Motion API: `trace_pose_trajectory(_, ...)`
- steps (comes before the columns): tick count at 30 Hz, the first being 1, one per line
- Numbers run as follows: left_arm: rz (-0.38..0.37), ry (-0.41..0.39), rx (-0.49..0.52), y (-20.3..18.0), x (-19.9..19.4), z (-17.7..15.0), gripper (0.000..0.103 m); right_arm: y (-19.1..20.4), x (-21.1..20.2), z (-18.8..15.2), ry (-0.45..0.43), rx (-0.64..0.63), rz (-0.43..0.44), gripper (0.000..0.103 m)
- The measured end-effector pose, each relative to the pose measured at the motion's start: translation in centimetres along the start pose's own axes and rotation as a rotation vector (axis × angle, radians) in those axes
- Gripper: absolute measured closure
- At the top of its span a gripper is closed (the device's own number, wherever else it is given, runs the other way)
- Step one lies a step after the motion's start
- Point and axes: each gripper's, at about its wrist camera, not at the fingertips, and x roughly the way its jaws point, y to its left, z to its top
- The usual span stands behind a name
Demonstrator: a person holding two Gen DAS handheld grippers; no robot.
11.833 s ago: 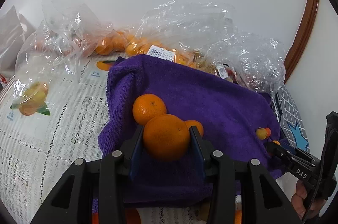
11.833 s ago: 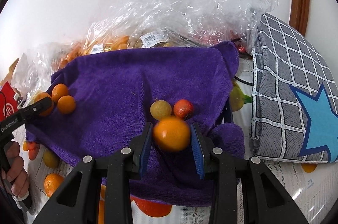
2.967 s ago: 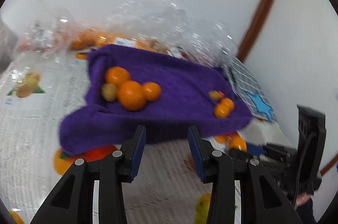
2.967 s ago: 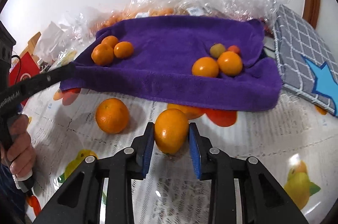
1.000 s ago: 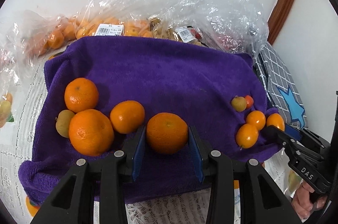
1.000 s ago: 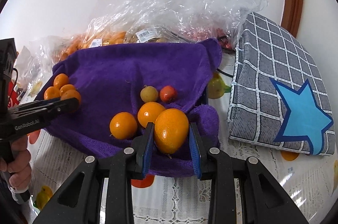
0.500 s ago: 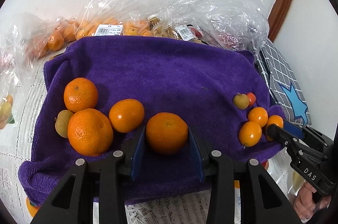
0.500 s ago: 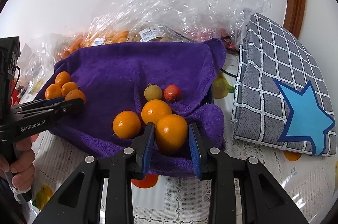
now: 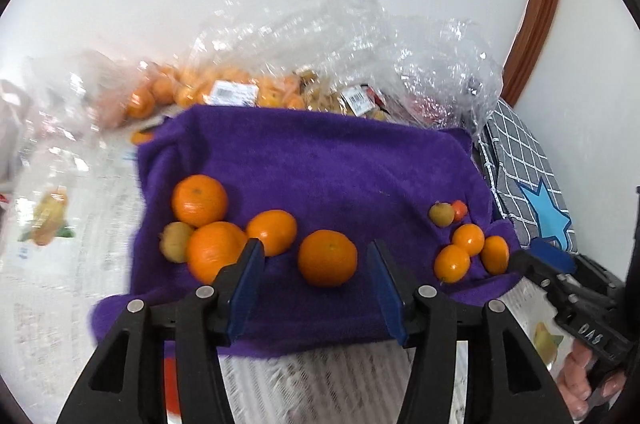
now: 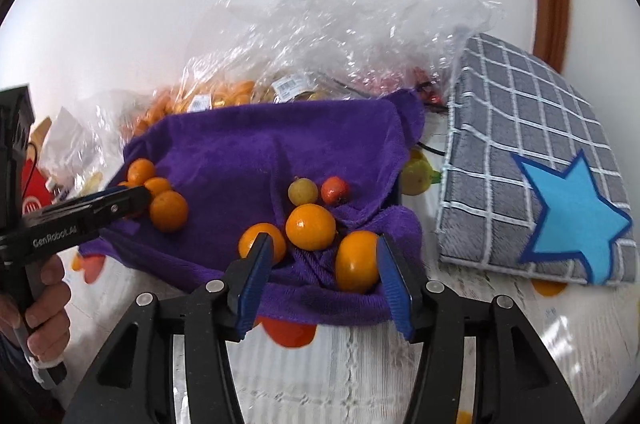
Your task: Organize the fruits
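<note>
1. Two heaps of fruit lie on the purple towel (image 9: 320, 163) spread over the desk (image 9: 60, 284); large oranges (image 9: 199, 199) cluster at its left edge, small ones (image 9: 468, 239) at its right.
2. Left gripper (image 9: 316, 256): jaws opening, a released orange (image 9: 327, 257) loose between them near the towel's front edge, touching neither pad.
3. Right gripper (image 10: 323, 256): jaws opening as well; a small orange (image 10: 357, 261) rests in the folds by the front right corner, close against the right-hand pad, seemingly let go.
4. Handling, as a judgement: the fruit is round, light, firm-skinned and apt to roll; pinch across the widest part, gently, since hard pressure bruises; the soft towel should curb rolling.
</note>
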Motion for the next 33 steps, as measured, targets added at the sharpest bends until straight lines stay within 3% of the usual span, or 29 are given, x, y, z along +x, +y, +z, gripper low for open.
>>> trace_pose_trajectory(5, 0.054, -0.047, 0.018, -0.2, -4.3, -0.4, 0.047, 1.5, -4.4, 0.2, -0.039, 0.018, -0.044, 0.05)
trace_pose_trajectory(9, 0.052, -0.073, 0.01, -0.3, -7.6, -1.5, 0.041, 2.6, -8.4, 0.2, -0.064, 0.046, -0.031, 0.05)
trace_pose_trajectory(14, 0.061, -0.115, 0.01, -0.9, -11.8, -3.0, 0.032, 4.2, -13.3, -0.7, -0.119, 0.043, -0.077, 0.048)
trace_pose_trajectory(16, 0.075, -0.134, 0.018, -1.2, -13.5, -3.6, 0.031, 4.8, -15.2, -1.3, -0.145, 0.044, -0.071, 0.035)
trace_pose_trajectory(20, 0.094, -0.174, 0.015, -1.7, -16.5, -4.5, 0.028, 5.9, -18.3, -2.4, -0.191, 0.043, -0.05, 0.023)
trace_pose_trajectory(22, 0.11, -0.191, 0.016, -1.8, -17.7, -4.8, 0.028, 6.4, -19.2, -2.8, -0.2, 0.035, -0.053, 0.017)
trace_pose_trajectory(33, 0.121, -0.241, 0.003, -2.4, -20.1, -5.4, 0.027, 8.4, -21.3, -4.0, -0.207, 0.006, -0.087, 0.017)
